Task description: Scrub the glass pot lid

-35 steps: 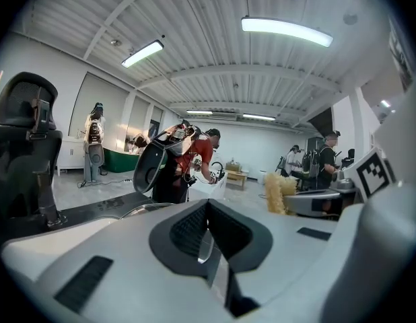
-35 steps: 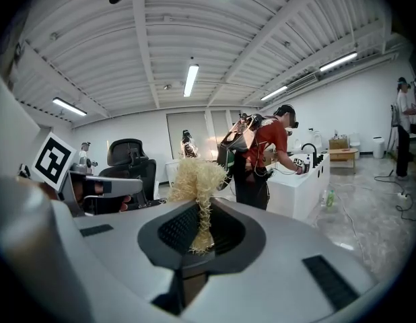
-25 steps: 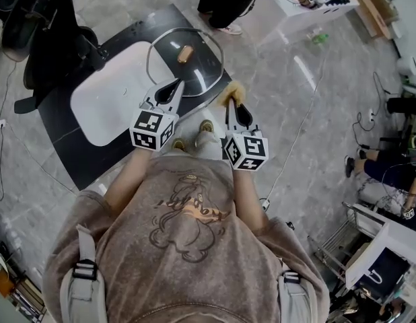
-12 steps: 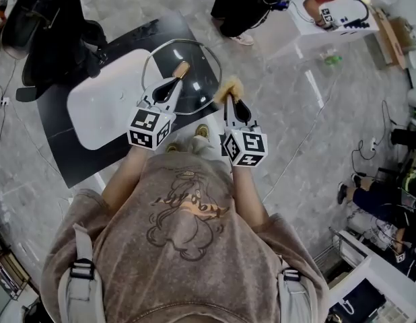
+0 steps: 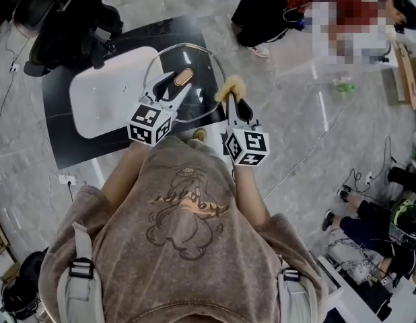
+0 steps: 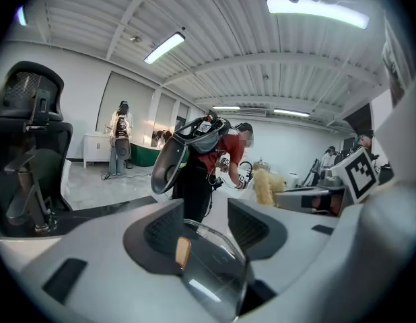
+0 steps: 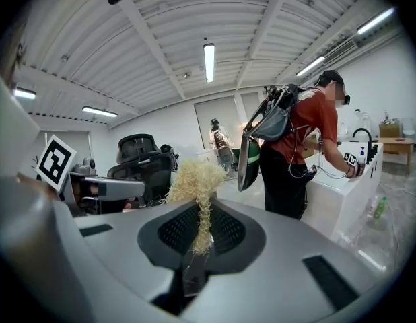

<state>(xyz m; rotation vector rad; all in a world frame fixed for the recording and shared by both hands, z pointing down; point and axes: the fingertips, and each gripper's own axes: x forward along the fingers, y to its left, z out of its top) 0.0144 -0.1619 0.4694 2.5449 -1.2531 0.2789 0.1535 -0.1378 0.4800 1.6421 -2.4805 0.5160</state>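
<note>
Only the left gripper view showed me the left gripper [image 6: 206, 215] with its jaws wide apart, having just been opening, and the rim of the glass pot lid [image 6: 209, 274] between them. The head view placed that lid over the corner of the black desk [image 5: 66, 147], beside a white basin [image 5: 104, 93]. My right gripper [image 7: 202, 231] was clamped on a straw-coloured scrubber [image 7: 194, 180], just beside the lid's edge. The floor [image 5: 295, 147] was grey marble. The gripper views added a ribbed ceiling [image 6: 316, 66] with strip lights. Black-and-white square markers [image 5: 149, 123] covered each cube.

Lid [image 5: 206, 73] between basin [image 5: 104, 93] and scrubber [image 5: 230, 86]
</note>
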